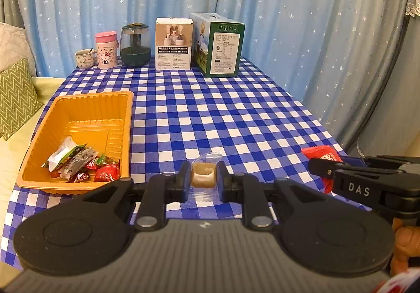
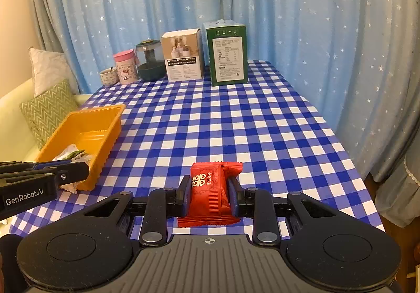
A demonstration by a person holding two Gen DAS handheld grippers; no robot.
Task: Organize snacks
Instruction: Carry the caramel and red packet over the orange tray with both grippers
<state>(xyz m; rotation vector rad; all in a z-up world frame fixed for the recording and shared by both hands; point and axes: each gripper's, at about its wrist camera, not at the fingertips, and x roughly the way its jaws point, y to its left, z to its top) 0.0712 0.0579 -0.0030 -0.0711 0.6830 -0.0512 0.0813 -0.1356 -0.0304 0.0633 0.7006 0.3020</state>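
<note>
L gripper [image 1: 203, 177] clamps clear-wrapped tan snack [image 1: 203, 174], frame centre; R gripper [image 2: 209, 193] clamps red packet [image 2: 210, 188]; orange tray [image 1: 78, 109] left.

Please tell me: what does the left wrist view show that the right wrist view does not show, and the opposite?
Only the left wrist view shows the left gripper shut on a brown snack in a clear wrapper, and the red-wrapped candies at the tray's near end.

Only the right wrist view shows the right gripper shut on the whole red packet and its printed front.

Both show the orange tray, the checked tablecloth, the green box and the pink cup.
</note>
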